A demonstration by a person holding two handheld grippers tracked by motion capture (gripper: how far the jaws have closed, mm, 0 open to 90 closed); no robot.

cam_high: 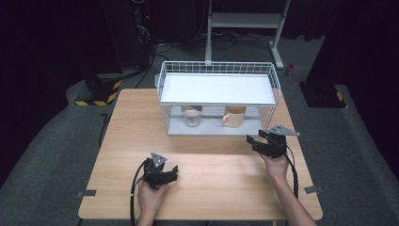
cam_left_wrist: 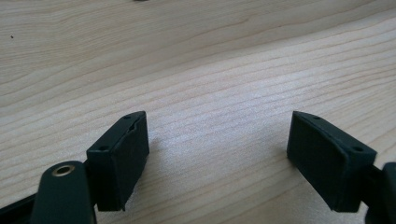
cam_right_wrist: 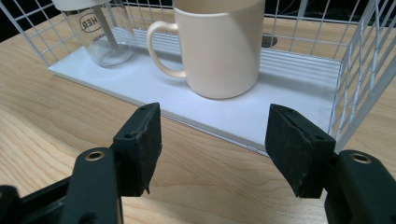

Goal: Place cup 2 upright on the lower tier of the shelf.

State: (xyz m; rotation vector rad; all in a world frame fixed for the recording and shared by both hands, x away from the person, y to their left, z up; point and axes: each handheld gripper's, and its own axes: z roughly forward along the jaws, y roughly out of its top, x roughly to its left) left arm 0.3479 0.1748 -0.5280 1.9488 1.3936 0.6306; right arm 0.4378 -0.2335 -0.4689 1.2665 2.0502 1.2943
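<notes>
The cream mug [cam_right_wrist: 219, 46] stands upright on the lower shelf of the white wire rack [cam_high: 219, 89] toward the desk's [cam_high: 141, 136] far edge, a glass jar [cam_right_wrist: 100, 35] beside it. The right gripper [cam_right_wrist: 212, 135] hovers near the shelf's front edge, jaws spread, empty. The left gripper [cam_left_wrist: 217, 149] sits gaping above bare wood near the desk's front edge

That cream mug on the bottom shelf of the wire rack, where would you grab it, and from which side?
Probably by its body, from the rack's open front. The cream mug stands upright on the lower shelf, its handle pointing sideways toward the glass jar. The right gripper already faces it, jaws open; whether they span the mug is hard to judge. The upper shelf blocks a grasp from above.
</notes>
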